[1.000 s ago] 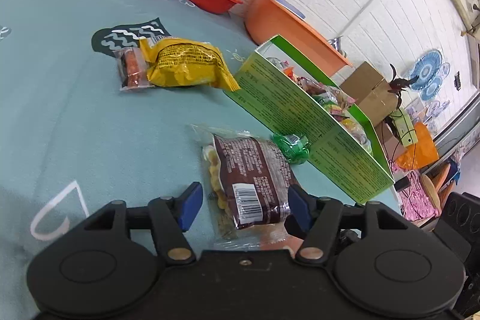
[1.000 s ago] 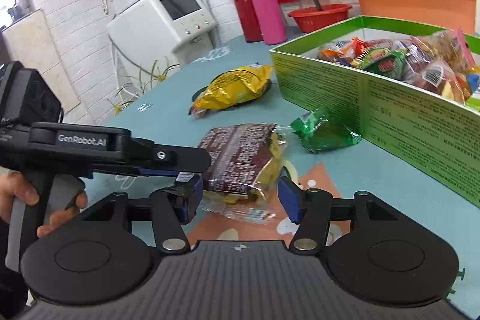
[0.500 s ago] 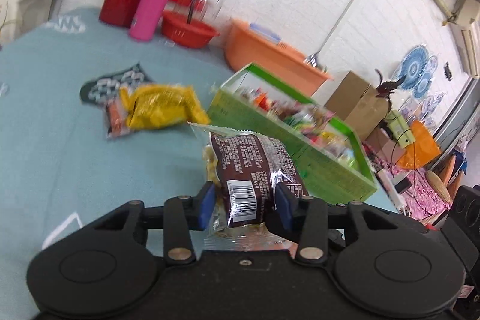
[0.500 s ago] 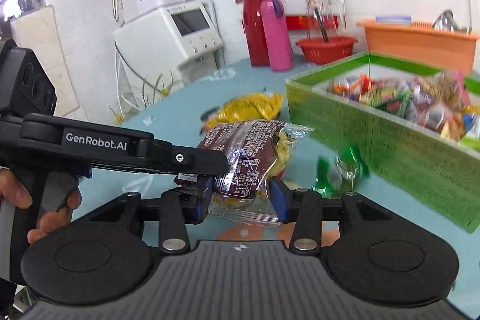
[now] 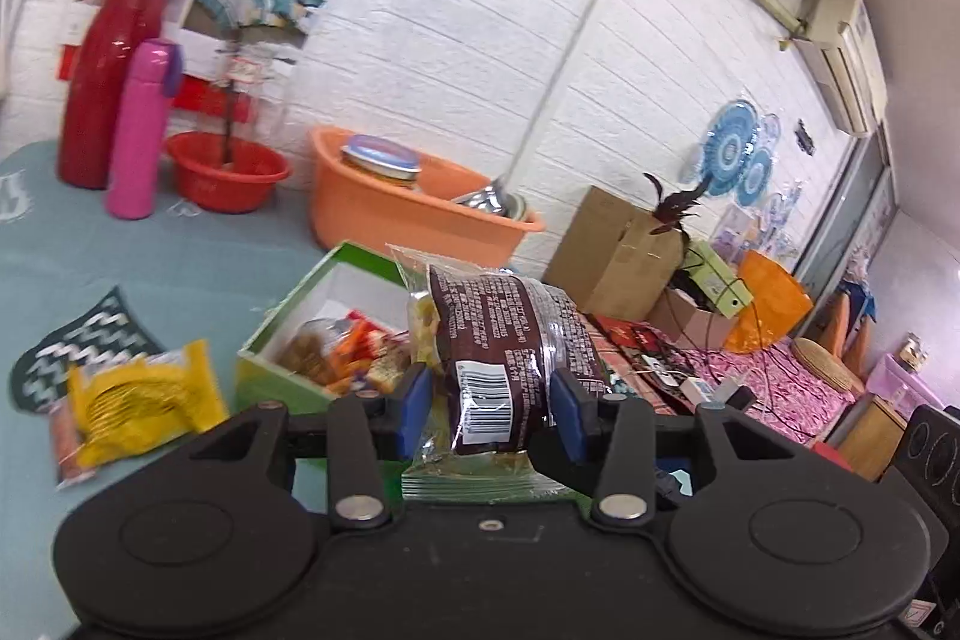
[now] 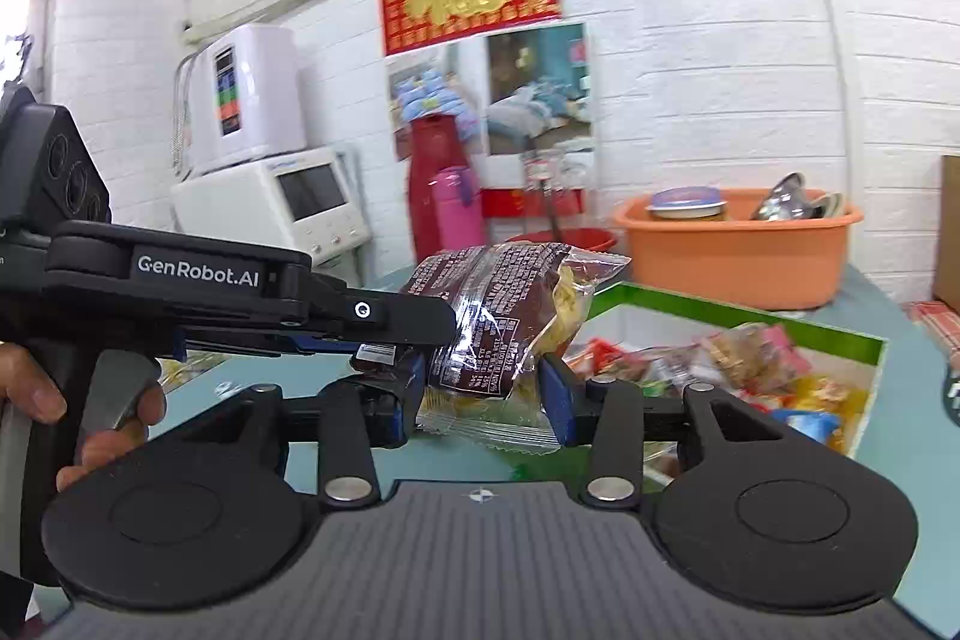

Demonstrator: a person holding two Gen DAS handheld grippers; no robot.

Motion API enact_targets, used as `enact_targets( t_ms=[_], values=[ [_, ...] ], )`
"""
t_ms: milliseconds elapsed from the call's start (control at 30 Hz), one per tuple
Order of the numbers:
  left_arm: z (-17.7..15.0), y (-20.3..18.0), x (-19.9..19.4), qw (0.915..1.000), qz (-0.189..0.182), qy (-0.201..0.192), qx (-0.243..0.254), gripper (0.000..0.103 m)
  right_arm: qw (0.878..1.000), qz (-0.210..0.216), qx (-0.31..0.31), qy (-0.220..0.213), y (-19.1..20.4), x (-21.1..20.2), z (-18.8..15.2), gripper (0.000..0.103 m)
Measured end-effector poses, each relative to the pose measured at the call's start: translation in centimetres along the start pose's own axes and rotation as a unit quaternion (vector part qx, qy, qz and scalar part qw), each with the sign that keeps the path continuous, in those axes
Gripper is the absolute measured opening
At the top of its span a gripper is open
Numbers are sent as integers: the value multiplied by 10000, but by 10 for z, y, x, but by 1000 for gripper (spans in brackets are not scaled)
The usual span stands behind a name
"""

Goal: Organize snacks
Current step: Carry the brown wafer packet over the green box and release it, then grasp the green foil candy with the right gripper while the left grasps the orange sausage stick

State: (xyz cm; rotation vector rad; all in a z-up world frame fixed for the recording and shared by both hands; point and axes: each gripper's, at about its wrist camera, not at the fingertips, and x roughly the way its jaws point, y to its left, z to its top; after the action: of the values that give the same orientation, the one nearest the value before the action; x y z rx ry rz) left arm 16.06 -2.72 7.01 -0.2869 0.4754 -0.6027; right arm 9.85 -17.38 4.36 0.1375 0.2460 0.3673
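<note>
A brown snack packet (image 5: 498, 340) with a clear wrapper hangs in the air, gripped from two sides. My left gripper (image 5: 491, 407) is shut on its lower part, blue pads pressing both flanks. My right gripper (image 6: 485, 395) is shut on the same brown snack packet (image 6: 501, 316), and the left gripper's body (image 6: 240, 292) reaches in from the left in the right wrist view. Below and beyond the packet stands the green snack box (image 5: 288, 340), also seen as the green snack box (image 6: 864, 340), open-topped and filled with several wrapped snacks.
A yellow snack bag (image 5: 141, 400) and a small red packet (image 5: 63, 436) lie on the teal tablecloth (image 5: 150, 274) left of the box. Red and pink flasks (image 5: 141, 130), a red bowl (image 5: 225, 172) and an orange basin (image 5: 414, 214) stand at the table's back. A hand (image 6: 90, 418) holds the left gripper's handle.
Both grippers closed on the brown packet where it lay on the table and lifted it together. It now hangs above the near end of the green box.
</note>
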Motion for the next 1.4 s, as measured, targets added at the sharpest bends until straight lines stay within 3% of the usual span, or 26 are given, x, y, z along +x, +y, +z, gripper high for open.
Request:
enact_targets(
  t_ms=[300, 567, 600, 633, 700, 833, 867, 967, 1067, 1167, 1233, 1333, 1400],
  values=[
    [13, -27, 76, 9982, -450, 328, 204, 55, 9971, -657, 321, -197, -60, -10, 5, 72],
    [10, -24, 131, 9964, -389, 681, 320, 56, 9937, -972, 549, -118, -96, 4, -9, 74],
    [8, -21, 136, 9962, -308, 748, 321, 64, 9934, -989, 579, -75, -100, 11, -13, 77],
    [5, -19, 141, 9960, -223, 804, 317, 86, 9930, -1029, 577, -6, -103, 18, -17, 80],
    [-1, -13, 142, 9962, -47, 818, 297, 102, 9900, -1287, 539, 221, -107, 28, -26, 93],
    [-5, -6, 136, 9964, 66, 813, 235, 103, 9892, -1366, 509, 169, -106, 24, -31, 94],
    [-3, -5, 134, 9964, 86, 816, 219, 103, 9889, -1402, 481, 139, -105, 22, -30, 93],
    [-2, -7, 126, 9965, 142, 786, 241, 103, 9892, -1407, 400, 46, -100, 20, -24, 68],
    [-3, -8, 116, 9967, 282, 715, 255, 103, 9892, -1446, 221, 1, -95, 29, -19, 68],
    [-3, -7, 105, 9959, 518, 692, 267, 103, 9878, -1515, -187, 293, -96, 55, -21, 72],
    [-4, -5, 95, 9955, 619, 676, 258, 103, 9869, -1517, -133, 529, -100, 63, -22, 72],
    [-7, -3, 80, 9945, 815, 603, 265, 103, 9906, -1341, -84, 265, -90, 46, -20, 74],
    [-8, -2, 71, 9937, 922, 565, 288, 103, 9917, -1271, -132, 158, -79, 36, -18, 85]
  ],
)
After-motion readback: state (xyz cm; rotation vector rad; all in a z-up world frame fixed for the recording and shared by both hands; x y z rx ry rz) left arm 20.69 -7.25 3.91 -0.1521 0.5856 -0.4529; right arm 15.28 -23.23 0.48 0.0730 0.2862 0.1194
